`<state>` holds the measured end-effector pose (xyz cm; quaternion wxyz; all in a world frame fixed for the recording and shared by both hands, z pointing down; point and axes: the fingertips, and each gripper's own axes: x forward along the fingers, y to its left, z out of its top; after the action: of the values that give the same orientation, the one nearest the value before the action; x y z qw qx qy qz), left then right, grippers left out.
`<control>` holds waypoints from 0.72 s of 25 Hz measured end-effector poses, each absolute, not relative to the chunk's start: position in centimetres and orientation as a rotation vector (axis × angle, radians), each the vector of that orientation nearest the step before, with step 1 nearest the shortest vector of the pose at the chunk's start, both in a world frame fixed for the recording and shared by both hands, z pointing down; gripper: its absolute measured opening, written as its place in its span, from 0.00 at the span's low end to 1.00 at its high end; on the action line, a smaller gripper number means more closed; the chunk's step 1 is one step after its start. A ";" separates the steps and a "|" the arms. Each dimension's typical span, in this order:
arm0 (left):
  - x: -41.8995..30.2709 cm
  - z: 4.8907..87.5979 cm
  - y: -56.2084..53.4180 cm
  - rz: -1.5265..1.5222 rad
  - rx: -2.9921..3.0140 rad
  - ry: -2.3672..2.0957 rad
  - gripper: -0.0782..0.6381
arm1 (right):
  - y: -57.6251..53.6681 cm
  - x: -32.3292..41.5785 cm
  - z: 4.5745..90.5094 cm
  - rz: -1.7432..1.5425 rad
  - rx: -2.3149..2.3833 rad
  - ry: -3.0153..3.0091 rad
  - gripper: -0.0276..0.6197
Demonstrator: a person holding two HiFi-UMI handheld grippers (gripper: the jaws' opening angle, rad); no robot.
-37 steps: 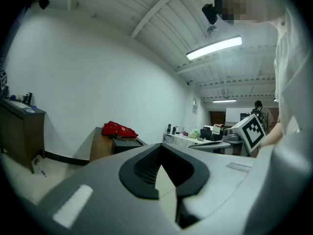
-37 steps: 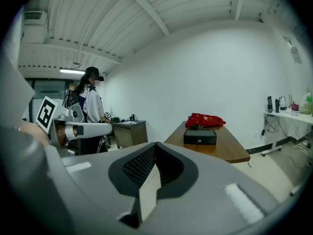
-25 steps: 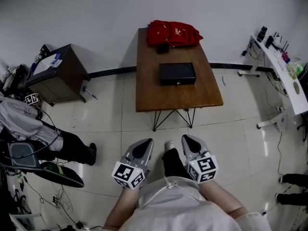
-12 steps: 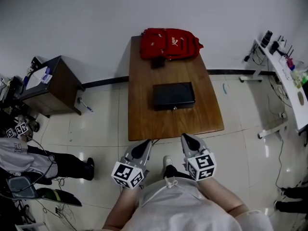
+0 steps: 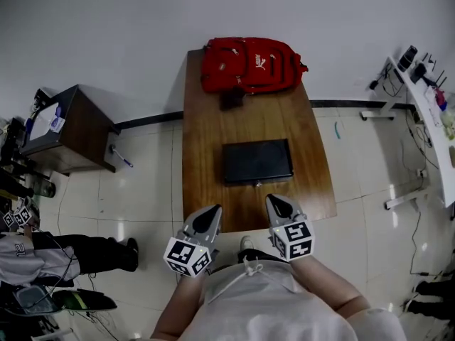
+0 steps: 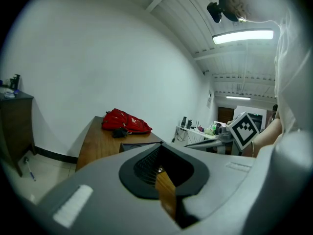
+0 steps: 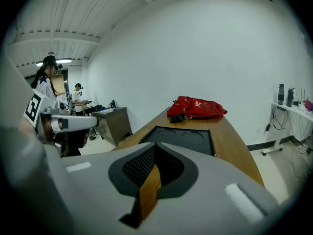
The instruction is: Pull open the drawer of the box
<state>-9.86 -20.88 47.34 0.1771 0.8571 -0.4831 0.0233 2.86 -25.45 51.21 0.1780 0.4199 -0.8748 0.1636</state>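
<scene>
Both grippers short of the box, jaws pressed together, empty.
Head view: left gripper [image 5: 208, 214] and right gripper [image 5: 278, 204] at the near edge of the table [image 5: 207, 126]; black box [image 5: 257, 161] mid-table, red backpack [image 5: 249, 64] at far end. Left gripper view: jaws meet, nothing held. Right gripper view: jaws meet, box [image 7: 181, 137] ahead, apart.

The left forearm [image 5: 173, 310] and right forearm [image 5: 325, 290] extend forward side by side. The left tool [image 5: 212, 210] and right tool [image 5: 274, 200] point toward 12 o'clock, jaws closed together, empty.
</scene>
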 end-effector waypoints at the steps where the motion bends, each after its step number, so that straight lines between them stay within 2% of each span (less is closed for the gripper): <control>1: -9.9 47.5 -21.6 0.063 2.421 -1.369 0.12 | -26.2 2.8 51.9 0.471 1.179 -2.462 0.06; 18: -9.9 53.4 -26.5 0.146 2.313 -1.253 0.12 | -30.0 1.4 60.2 0.663 1.100 -2.230 0.07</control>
<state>-9.91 -26.49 53.37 0.2506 0.8499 -0.4604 0.0536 1.42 -29.95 60.23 0.2800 0.4104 -0.8319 0.2471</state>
